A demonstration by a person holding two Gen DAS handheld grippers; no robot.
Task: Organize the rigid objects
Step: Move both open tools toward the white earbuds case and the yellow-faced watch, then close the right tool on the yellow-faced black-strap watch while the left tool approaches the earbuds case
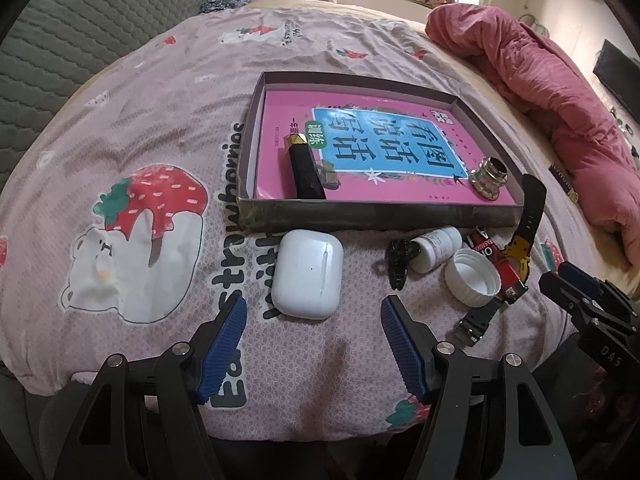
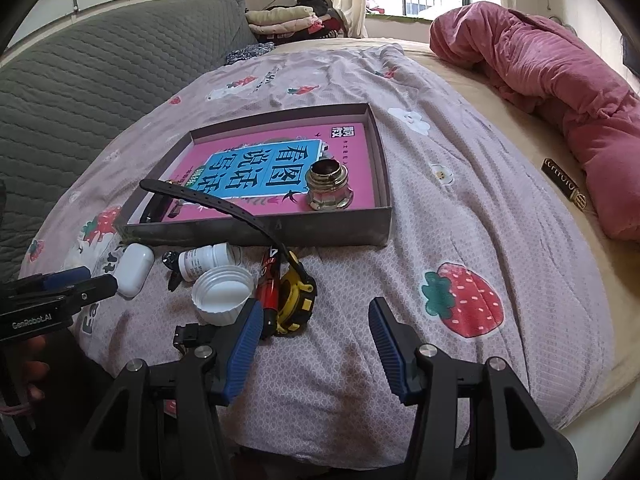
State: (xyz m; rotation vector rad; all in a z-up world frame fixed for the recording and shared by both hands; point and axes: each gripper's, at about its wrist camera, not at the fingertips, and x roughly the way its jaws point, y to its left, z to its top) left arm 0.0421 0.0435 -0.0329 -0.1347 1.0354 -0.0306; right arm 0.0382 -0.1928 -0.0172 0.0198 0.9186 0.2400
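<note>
A shallow box (image 1: 380,216) (image 2: 256,236) lies on the bed with a pink book inside. On the book lie a black lipstick (image 1: 306,168) and a brass fitting (image 1: 489,178) (image 2: 329,186). In front of the box lie a white earbud case (image 1: 308,274) (image 2: 134,264), a black hair clip (image 1: 402,258), a small white bottle (image 1: 436,248) (image 2: 208,260), a white cap (image 1: 472,276) (image 2: 222,294), a red item (image 2: 270,284) and a yellow-black watch (image 1: 520,248) (image 2: 296,296). My left gripper (image 1: 312,316) is open just before the earbud case. My right gripper (image 2: 314,320) is open beside the watch.
A pink quilt (image 1: 540,92) (image 2: 560,80) is bunched at the right. A grey quilted headboard (image 2: 100,88) stands at the left. Folded clothes (image 2: 288,20) sit at the back. A small black label (image 2: 564,190) lies on the sheet at the right.
</note>
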